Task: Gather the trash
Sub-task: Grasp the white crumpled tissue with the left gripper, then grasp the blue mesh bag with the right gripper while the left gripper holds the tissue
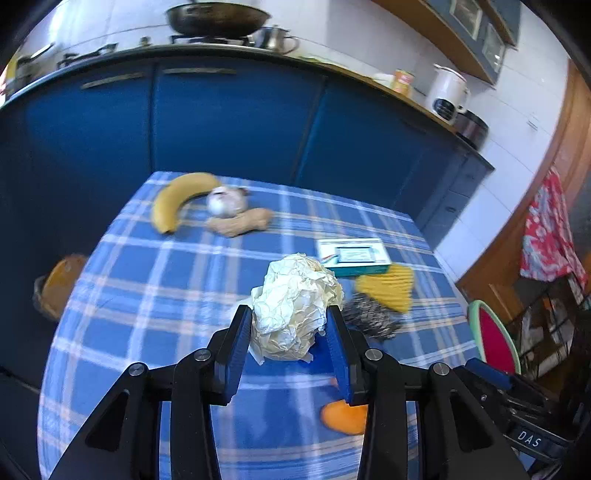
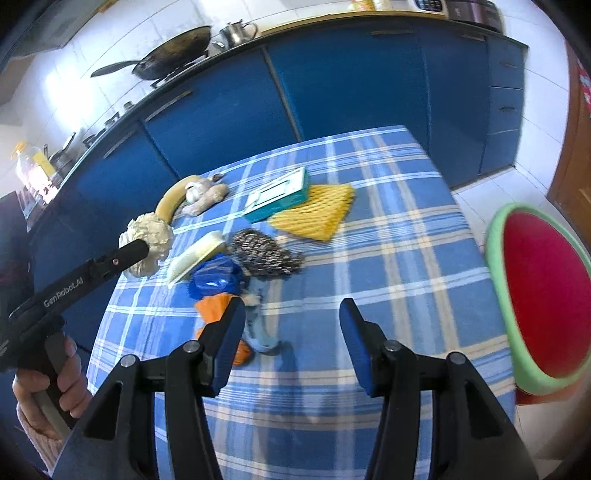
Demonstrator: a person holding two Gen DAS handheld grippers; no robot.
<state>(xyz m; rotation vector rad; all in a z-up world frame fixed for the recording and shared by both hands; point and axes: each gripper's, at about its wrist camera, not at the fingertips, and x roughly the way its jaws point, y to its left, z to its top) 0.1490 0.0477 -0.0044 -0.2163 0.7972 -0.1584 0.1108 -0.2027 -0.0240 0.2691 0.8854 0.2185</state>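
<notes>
Bright daylight, glare on the wall tiles at ten o'clock; fisheye edges bend, banana blurs.

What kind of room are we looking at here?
Most likely a home kitchen: a wok sits on a stove along a counter with blue cabinets, a rice cooker stands further along, and food lies on a checked tablecloth.

1 banana, 1 garlic bulb, 1 ginger root, 1 teal box, 1 yellow mesh net, 1 steel scourer, 1 crumpled paper ball, 2 grippers, left and right
</notes>
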